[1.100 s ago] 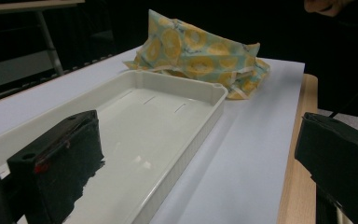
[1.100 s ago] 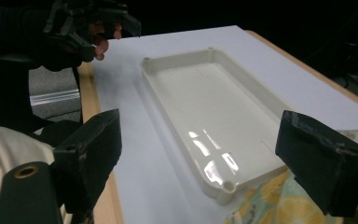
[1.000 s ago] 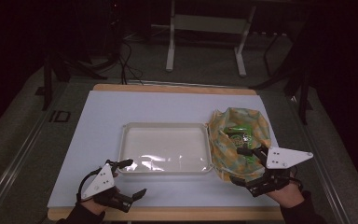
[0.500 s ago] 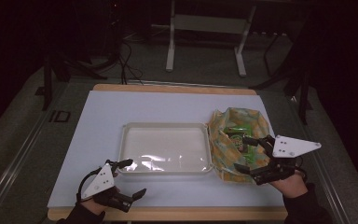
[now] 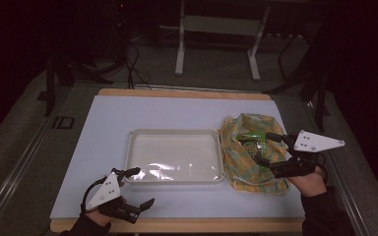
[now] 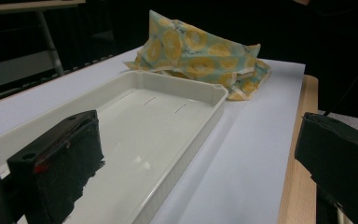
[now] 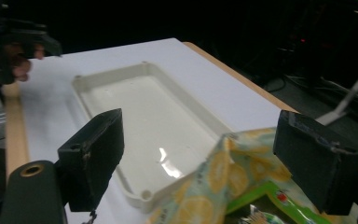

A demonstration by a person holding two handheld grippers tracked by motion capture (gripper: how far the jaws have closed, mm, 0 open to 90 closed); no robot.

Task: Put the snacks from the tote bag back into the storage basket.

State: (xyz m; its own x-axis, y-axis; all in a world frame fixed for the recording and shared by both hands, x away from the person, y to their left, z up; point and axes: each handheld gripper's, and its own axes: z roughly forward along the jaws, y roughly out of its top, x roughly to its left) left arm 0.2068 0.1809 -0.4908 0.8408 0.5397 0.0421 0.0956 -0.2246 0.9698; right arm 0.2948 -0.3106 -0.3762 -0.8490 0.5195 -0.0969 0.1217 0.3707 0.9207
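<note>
The bag (image 5: 248,152) hides most of the green packet (image 5: 254,145); the packet's print is too small to read. The tray (image 6: 168,121) is cut off at the left gripper view's lower edge.

Bag (image 5: 248,164): pale blue-green cloth printed with yellow-orange citrus slices, cream at the edges; packet (image 5: 254,146) inside it bright green with what looks like a round white mark, too blurred to read, and a small red spot in the right gripper view. Tray (image 5: 142,138): off-white, glossy, plain, sitting on a pale lavender-white mat (image 5: 128,110) over a light wood table (image 5: 177,92). Both grippers, left (image 5: 137,188) and right (image 5: 265,147): black jaws, grey plates on top.
</note>
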